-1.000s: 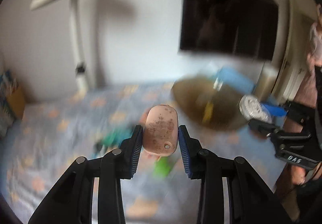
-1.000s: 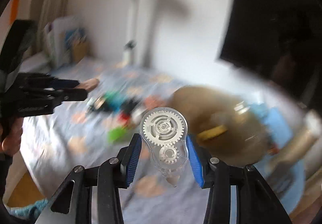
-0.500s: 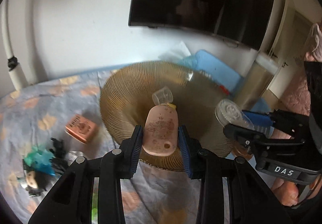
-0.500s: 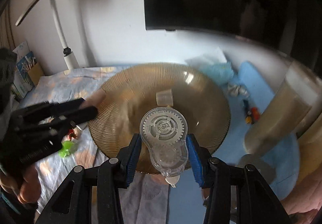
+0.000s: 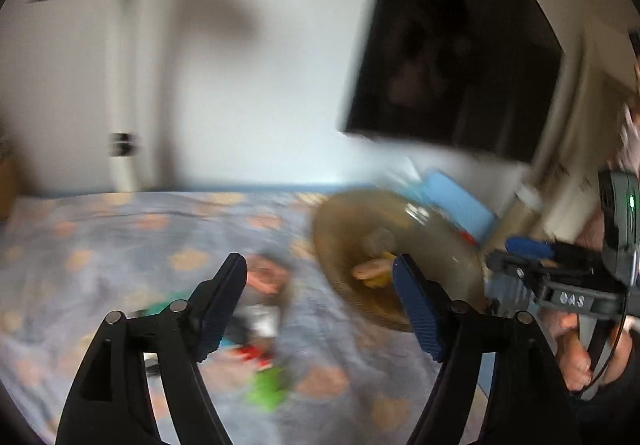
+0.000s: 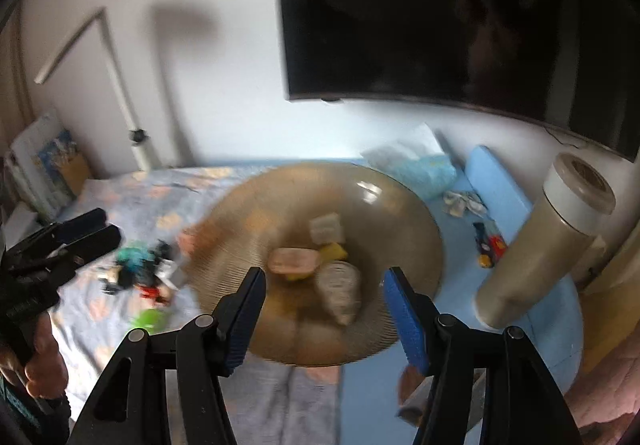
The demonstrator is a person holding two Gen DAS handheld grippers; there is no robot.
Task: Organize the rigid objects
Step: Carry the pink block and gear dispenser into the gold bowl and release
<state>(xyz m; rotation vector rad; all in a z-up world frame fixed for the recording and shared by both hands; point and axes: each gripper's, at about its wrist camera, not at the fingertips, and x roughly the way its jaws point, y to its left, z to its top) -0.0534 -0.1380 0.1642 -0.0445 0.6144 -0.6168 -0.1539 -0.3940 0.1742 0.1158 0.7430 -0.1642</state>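
A ribbed amber glass bowl [image 6: 420,213] stands on the patterned cloth. In it lie a pink oval piece [image 6: 294,261], a clear tape dispenser [image 6: 340,289], a yellow bit [image 6: 334,251] and a small clear cup [image 6: 326,229]. My right gripper [image 6: 326,277] hovers over the bowl's near side, jaws opening; the dispenser lies loose below them, untouched by the pads. My left gripper [image 5: 318,265] is left of the bowl [image 5: 396,257], jaws opening with nothing between them. The left wrist view is blurred; it shows the pink piece [image 5: 370,269] in the bowl.
A heap of small toys [image 6: 140,269], a green piece [image 6: 148,319] and a pink box [image 6: 192,239] lie left of the bowl. A tall beige canister [image 6: 552,237] stands right on the blue mat [image 6: 496,181]. A lamp stem [image 6: 136,141] and a dark screen are behind.
Both grippers have opened: the pink piece and the tape dispenser have left the jaws and now lie in the bowl. The left gripper's view has swung left, away from the bowl.
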